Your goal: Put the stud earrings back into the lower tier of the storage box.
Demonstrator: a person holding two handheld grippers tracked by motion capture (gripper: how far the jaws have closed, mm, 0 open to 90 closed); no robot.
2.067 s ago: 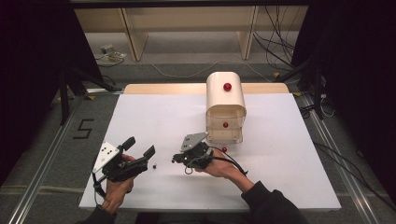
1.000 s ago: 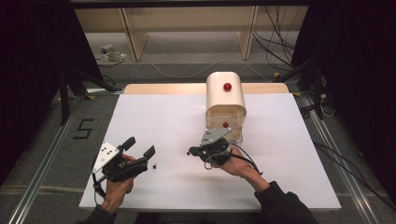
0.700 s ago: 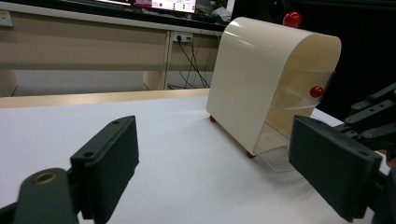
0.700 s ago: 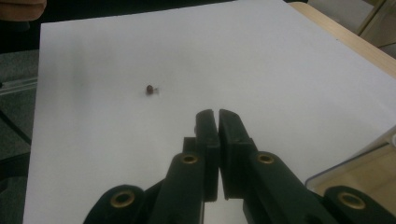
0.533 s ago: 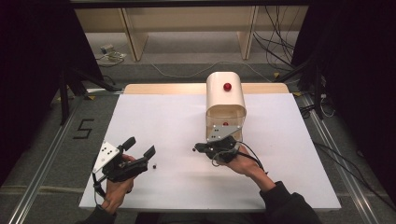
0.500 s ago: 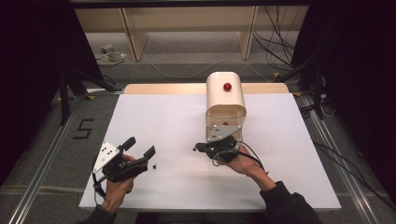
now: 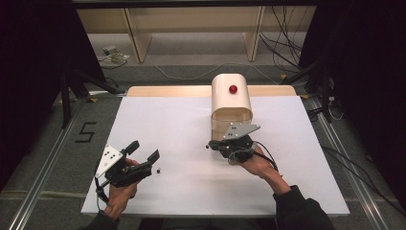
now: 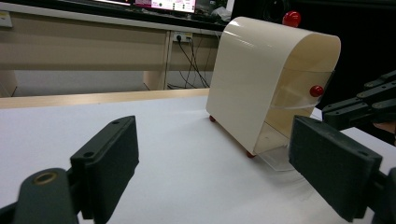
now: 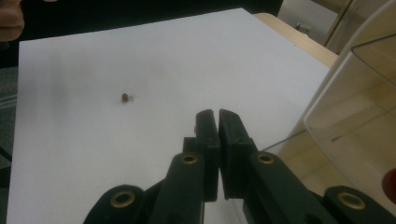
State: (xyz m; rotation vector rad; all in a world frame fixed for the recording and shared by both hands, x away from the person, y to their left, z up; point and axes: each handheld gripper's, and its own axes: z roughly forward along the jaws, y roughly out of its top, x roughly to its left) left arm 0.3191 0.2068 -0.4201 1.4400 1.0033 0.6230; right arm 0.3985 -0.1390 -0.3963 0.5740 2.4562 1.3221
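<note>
A cream round-topped box (image 7: 231, 103) with a red knob (image 7: 232, 89) on top stands at the back middle of the white table (image 7: 182, 120). In the left gripper view the box (image 8: 252, 79) has a clear front flap with a red knob (image 8: 316, 90). My right gripper (image 7: 210, 143) is shut with nothing between its jaws, just in front of the box, pointing left. In its own view the right gripper (image 9: 216, 114) hangs over the table beside the clear front (image 9: 355, 107). My left gripper (image 7: 143, 151) rests open at the front left. A small dark bead (image 7: 158, 169) lies by its tip.
The bead (image 9: 125, 97) lies alone on the white surface, well left of the box. A wooden strip (image 7: 167, 91) runs along the table's far edge. Cables and shelf legs stand on the floor behind. The right gripper (image 8: 369, 100) shows at the right edge of the left gripper view.
My right gripper has moved to the right and a little away from me, closer to the front of the box. The left gripper has stayed in place.
</note>
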